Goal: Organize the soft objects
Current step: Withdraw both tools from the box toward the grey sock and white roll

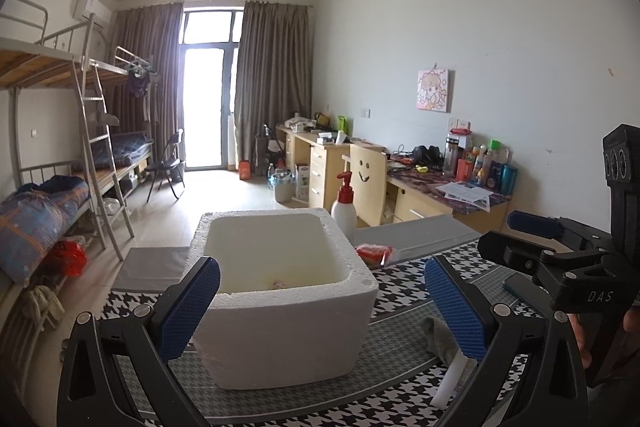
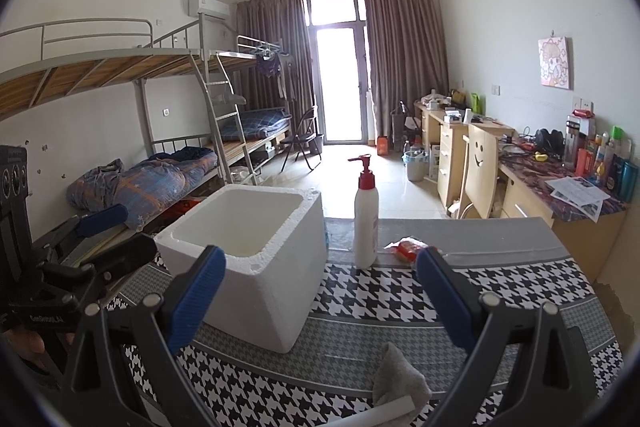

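While grippers gape, grainy foam box, crumpled grey cloth.

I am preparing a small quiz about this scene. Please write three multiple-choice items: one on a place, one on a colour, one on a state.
1. Where does the white pump bottle with the red cap stand?
A. right of the white foam box
B. inside it
C. on the floor

2. What colour is the crumpled cloth?
A. grey
B. yellow
C. pink

3. How is the right hand-held gripper?
A. open, empty
B. shut on the cloth
C. shut on the bottle

Key: 1 A, it stands beside the white foam box; 2 A, grey fabric shows; 3 A, its blue pads stand apart.
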Motion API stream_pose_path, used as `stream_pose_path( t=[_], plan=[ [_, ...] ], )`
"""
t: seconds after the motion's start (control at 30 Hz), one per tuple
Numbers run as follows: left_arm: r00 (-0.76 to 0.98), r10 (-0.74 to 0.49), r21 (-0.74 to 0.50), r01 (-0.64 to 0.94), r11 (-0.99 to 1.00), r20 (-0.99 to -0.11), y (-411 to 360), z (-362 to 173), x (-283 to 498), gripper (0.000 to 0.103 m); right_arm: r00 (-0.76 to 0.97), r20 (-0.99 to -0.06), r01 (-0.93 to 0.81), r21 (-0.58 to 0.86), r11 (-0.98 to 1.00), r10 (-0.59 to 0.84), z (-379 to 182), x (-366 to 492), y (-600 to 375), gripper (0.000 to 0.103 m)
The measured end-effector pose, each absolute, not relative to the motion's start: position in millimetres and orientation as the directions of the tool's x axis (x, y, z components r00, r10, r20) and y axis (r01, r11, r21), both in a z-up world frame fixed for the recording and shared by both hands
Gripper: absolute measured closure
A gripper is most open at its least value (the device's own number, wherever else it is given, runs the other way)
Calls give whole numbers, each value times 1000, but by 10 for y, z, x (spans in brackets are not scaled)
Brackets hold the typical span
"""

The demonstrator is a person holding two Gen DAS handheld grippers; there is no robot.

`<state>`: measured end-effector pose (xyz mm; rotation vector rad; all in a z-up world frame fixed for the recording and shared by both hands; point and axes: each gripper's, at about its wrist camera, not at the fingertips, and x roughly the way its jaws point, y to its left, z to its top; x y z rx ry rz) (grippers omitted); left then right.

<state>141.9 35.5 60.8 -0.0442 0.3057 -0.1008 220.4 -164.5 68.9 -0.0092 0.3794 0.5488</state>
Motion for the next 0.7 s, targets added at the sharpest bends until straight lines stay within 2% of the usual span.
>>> stream_pose_path(
  t=[0.7],
  plan=[
    [942,-126,-47,117,992,-310,165,361,1335,1,804,-364,-472,91,877,471,452,2099,-1803,5]
  ],
)
